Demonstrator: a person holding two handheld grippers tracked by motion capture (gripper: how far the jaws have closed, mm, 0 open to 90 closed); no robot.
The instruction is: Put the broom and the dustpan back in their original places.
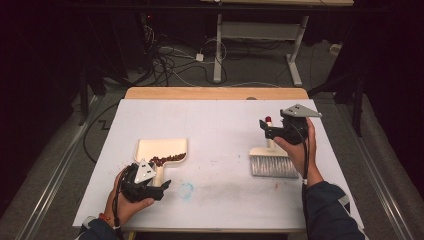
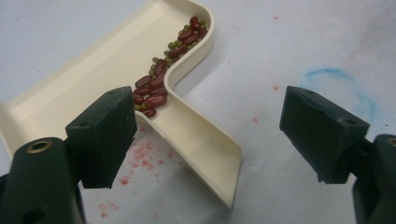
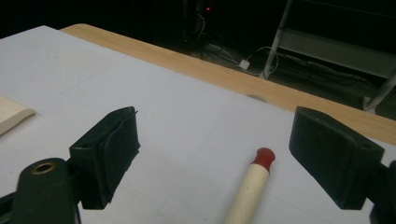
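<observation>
Jaws wide on both grippers: left (image 2: 205,135) over dustpan (image 2: 116,65) handle (beans (image 2: 161,74) inside), right (image 3: 215,154) above brush (image 3: 247,191), gripping nothing.

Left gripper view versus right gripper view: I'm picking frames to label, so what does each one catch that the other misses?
The left gripper view gives the cream dustpan's tray with red and green beans along its rim, its handle between the open left tongs, plus red specks and a blue smudge. The right gripper view gives the brush handle with its red tip below the open right tongs, the wooden table edge and cables on the floor beyond. Both share the white tabletop and a bit of dustpan.
</observation>
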